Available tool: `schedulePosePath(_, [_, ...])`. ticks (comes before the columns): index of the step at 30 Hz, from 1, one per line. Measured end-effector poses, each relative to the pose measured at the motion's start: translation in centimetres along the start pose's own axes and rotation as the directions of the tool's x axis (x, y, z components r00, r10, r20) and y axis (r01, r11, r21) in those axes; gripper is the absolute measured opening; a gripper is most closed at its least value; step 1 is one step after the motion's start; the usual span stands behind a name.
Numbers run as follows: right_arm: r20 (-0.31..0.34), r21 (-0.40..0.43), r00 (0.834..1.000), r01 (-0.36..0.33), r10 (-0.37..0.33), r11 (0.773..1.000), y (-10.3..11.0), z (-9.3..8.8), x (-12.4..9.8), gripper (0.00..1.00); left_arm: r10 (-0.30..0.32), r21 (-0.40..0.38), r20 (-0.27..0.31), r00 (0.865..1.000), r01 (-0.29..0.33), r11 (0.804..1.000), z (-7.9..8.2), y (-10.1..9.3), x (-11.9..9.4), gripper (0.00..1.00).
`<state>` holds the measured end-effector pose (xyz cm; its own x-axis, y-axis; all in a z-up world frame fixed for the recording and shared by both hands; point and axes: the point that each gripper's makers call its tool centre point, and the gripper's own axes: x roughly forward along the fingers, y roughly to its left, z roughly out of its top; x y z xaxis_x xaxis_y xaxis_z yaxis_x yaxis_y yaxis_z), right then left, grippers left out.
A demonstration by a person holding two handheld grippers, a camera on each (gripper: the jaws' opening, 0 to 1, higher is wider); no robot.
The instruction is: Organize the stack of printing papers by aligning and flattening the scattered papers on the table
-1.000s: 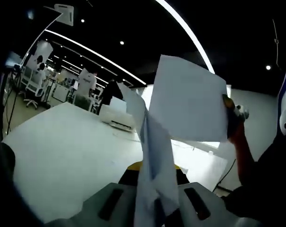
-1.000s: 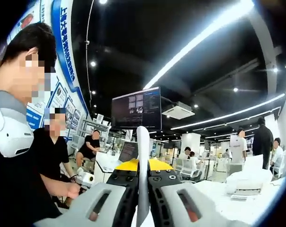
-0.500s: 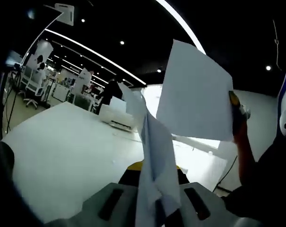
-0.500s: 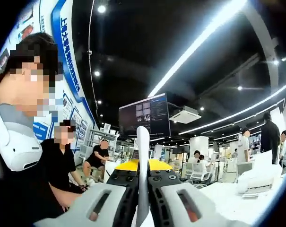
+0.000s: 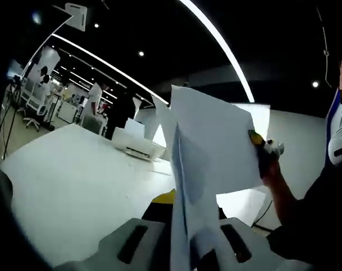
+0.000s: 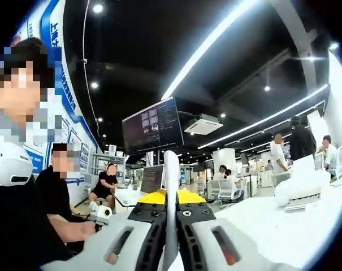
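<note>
Since a second ago, the sheet held up on the right of the left gripper view has swung in toward the other sheets, so the papers (image 5: pixel 207 147) now overlap. Going left to right in that view: the white counter (image 5: pixel 74 186) spreads below, a white printer (image 5: pixel 138 145) sits at its far edge, and the left gripper (image 5: pixel 185 248) has its fingers closed on the lower edge of the papers, which stand upright well above the counter. Farther right, the right gripper (image 5: pixel 261 148) pinches the sheet's far edge. In the right gripper view, that gripper's (image 6: pixel 171 248) fingers are closed on a sheet seen edge-on, with seated people at left and a hanging monitor (image 6: pixel 152 125) behind. The step appears to be bringing loose sheets together; next, the edges likely need squaring and the papers lowering flat onto the counter. Blue wall lettering at left is too blurred to read.
</note>
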<state>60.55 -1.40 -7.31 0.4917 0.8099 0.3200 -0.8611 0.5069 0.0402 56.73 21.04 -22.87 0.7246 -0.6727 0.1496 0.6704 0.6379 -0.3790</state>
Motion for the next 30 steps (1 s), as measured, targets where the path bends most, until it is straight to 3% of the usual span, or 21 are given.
schedulePosePath(17, [-0.021,0.096,0.998,0.059,-0.057,0.994,-2.5,-4.4,1.3,0.00,-0.015,-0.012,0.035,0.999,0.015,1.000,0.4,-0.1,-0.1,0.06])
schedulePosePath(30, [0.046,0.141,0.990,0.124,-0.132,0.982,-5.6,-4.1,0.7,0.00,-0.026,-0.024,0.043,0.999,0.027,0.999,0.4,-0.1,0.0,0.06])
